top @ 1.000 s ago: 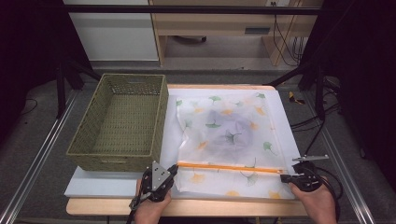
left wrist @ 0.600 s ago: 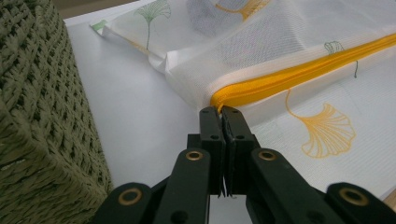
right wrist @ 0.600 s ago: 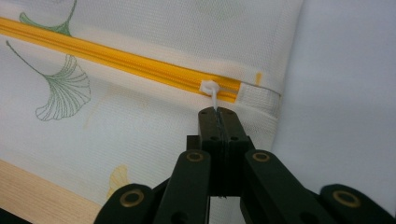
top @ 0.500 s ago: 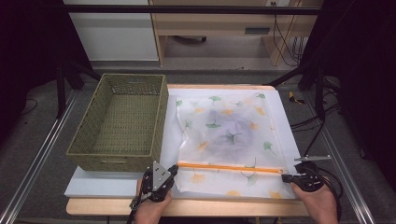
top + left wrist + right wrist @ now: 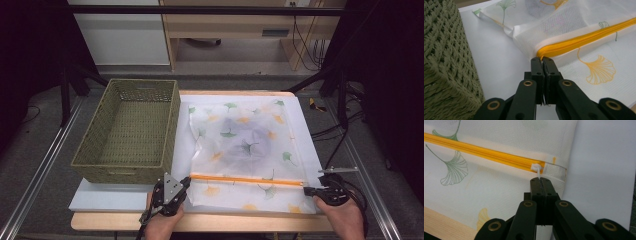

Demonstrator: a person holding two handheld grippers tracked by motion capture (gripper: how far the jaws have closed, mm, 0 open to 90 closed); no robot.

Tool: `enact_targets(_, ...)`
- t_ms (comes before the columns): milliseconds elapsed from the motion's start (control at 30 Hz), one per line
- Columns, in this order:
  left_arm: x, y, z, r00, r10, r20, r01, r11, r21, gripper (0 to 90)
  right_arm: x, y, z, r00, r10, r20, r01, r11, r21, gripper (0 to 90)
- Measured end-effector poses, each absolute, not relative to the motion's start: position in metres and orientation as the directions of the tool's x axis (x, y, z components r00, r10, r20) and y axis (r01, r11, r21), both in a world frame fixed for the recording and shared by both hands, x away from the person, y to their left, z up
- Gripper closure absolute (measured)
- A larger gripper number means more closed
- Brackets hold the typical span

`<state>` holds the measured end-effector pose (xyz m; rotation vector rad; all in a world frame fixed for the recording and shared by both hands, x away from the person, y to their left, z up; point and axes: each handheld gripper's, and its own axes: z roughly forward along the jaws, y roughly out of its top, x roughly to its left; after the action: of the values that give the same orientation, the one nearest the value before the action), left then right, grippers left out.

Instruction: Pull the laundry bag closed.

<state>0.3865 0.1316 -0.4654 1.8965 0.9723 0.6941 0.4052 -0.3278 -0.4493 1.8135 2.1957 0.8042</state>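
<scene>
Where the desk (image 5: 115,221) met the person's side, two hands came in from below, each holding a gripper. Left gripper (image 5: 186,181), near the front edge left of centre: jaws pressed together on the end of the orange zipper (image 5: 247,180), as the left gripper view showed, the zipper's end (image 5: 541,53) meeting the tips (image 5: 543,60). Right gripper (image 5: 306,190), near the front right corner: jaws pressed together, pinching the white zipper pull (image 5: 537,169) at the zipper's other end. Mesh bag (image 5: 245,145), white, printed with green and yellow ginkgo leaves: lay flat on a white sheet (image 5: 125,197) over the desk's right half, the zipper running straight across its near part, parallel to the front edge; a dark, blurred shape showed through the mesh at mid-bag, its nature unclear. Woven basket (image 5: 125,167), olive green, rectangular: stood on the left half, just beside the bag's left edge, reaching toward the far left corner.
</scene>
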Motion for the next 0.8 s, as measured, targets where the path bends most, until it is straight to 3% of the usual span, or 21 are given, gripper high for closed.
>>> enact_targets(800,0.3901,0.1345,-0.4663,0.526,0.846,0.091,0.355,-0.315,0.88,87.7,0.4108,-0.3242,-0.4505,-0.24,0.949,0.205,0.853,0.105,0.512,90.0)
